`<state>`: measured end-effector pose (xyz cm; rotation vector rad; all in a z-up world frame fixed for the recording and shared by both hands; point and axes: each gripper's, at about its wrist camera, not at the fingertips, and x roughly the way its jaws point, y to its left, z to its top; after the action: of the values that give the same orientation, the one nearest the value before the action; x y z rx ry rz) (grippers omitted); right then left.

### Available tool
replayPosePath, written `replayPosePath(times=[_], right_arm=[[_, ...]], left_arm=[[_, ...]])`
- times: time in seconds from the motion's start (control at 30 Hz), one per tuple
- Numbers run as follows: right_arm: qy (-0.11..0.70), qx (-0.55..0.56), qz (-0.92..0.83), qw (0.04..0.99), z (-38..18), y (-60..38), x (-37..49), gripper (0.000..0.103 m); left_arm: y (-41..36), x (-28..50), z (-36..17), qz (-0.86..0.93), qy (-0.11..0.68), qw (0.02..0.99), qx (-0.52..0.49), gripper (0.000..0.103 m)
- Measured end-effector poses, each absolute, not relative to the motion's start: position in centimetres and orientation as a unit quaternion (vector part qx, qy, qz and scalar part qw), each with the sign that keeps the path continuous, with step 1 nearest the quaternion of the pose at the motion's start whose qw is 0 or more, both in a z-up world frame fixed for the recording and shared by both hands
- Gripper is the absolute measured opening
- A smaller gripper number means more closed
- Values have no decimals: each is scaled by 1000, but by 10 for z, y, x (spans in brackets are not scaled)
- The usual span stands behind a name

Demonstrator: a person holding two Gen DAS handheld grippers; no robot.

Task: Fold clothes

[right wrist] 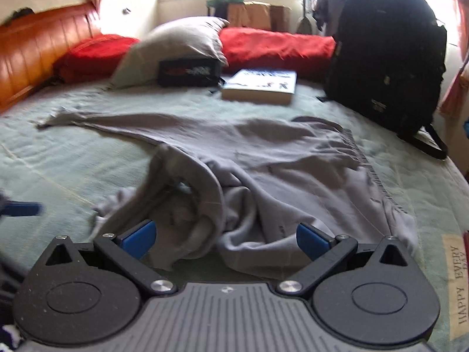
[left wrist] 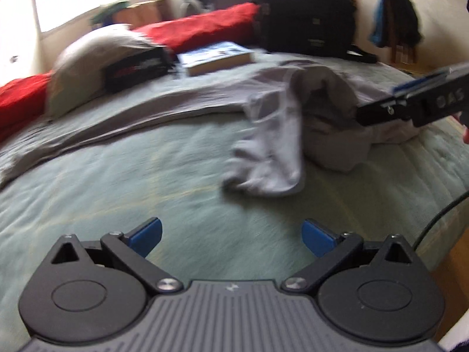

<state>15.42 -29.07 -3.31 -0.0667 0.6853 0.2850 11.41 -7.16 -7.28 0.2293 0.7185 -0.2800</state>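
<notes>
Two grippers hang over a bed [right wrist: 73, 152] covered in a pale green blanket, and both stand wide apart at the fingers with nothing between them. A grey garment [right wrist: 249, 158], the thing to be folded, lies spread across the middle of the bed. Taking the black backpack [right wrist: 387, 55] at the far right side of the bed as the landmark: the garment's ribbed hem runs down the blanket just in front of the backpack, one long part stretches away from it toward the wooden headboard [right wrist: 38, 50], and the near part is bunched into a loose heap.

The right gripper [right wrist: 224, 239] hovers directly above that bunched heap, its blue pads on either side of the rumpled cloth but not closed on it. The left gripper [left wrist: 231, 237] sits over bare blanket, well apart from the backpack, with a crumpled lighter fold of the garment [left wrist: 269, 158] ahead of it. Its view is blurred, so the cloth's exact lie there is hard to judge.

Left of the backpack a book [right wrist: 259, 83] lies flat, then a small dark box [right wrist: 187, 72] leaning at a grey pillow [right wrist: 176, 44], with red cushions [right wrist: 275, 45] along the back.
</notes>
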Motion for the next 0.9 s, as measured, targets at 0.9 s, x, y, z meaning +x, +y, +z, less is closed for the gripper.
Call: replayPosePath(times=[0.9], right_arm=[[337,36,145,930,-45,-314,168,103]], left_arm=[[-84,194,-84,-6,334,942,45,102]])
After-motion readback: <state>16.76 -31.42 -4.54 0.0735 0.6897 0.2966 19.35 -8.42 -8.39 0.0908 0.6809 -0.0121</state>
